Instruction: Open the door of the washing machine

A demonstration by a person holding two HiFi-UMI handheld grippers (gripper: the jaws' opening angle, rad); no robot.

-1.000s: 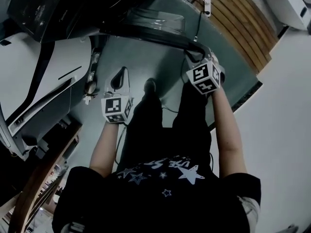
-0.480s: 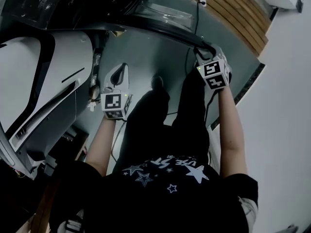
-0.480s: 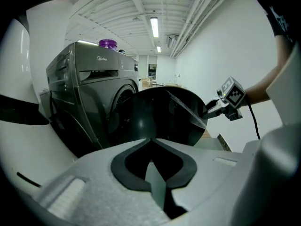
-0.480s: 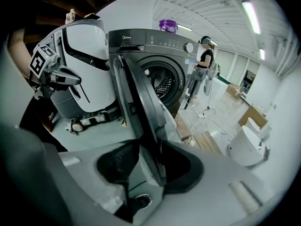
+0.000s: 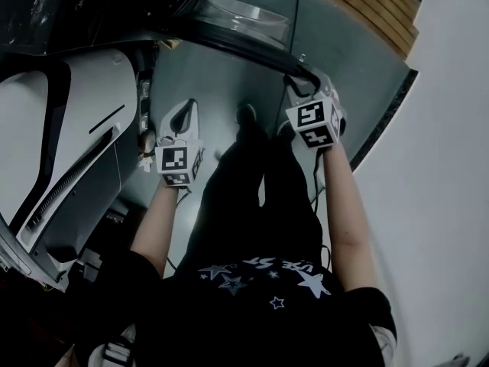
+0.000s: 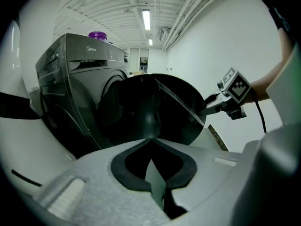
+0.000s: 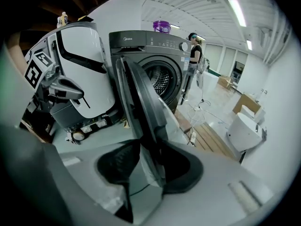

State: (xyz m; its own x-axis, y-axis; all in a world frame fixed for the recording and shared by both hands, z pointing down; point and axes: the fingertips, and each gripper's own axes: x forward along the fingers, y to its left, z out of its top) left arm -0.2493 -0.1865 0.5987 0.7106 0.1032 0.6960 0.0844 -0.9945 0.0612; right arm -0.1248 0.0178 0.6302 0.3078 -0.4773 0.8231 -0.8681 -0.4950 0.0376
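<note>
The dark grey washing machine (image 7: 155,51) stands with its round door (image 7: 141,102) swung well out, and the drum (image 7: 162,79) shows behind it. My right gripper (image 5: 303,92) has the door's rim (image 5: 306,73) between its pads and its jaws are closing on it. In the left gripper view the door (image 6: 160,107) is a dark bowl, with the right gripper (image 6: 211,102) at its right edge. My left gripper (image 5: 183,115) hangs free over the floor left of the door. Its tips (image 6: 150,140) meet with nothing between them.
A large white housing with black stripes (image 5: 69,144) stands left of the machine. A purple bottle (image 7: 161,26) sits on top of the machine. A wooden pallet (image 5: 374,6) and a cable (image 5: 294,14) lie beyond the door. A person (image 7: 194,51) stands far back.
The door has swung further out with my right gripper still on its rim. The left gripper has drifted a little along the floor side, still shut.
</note>
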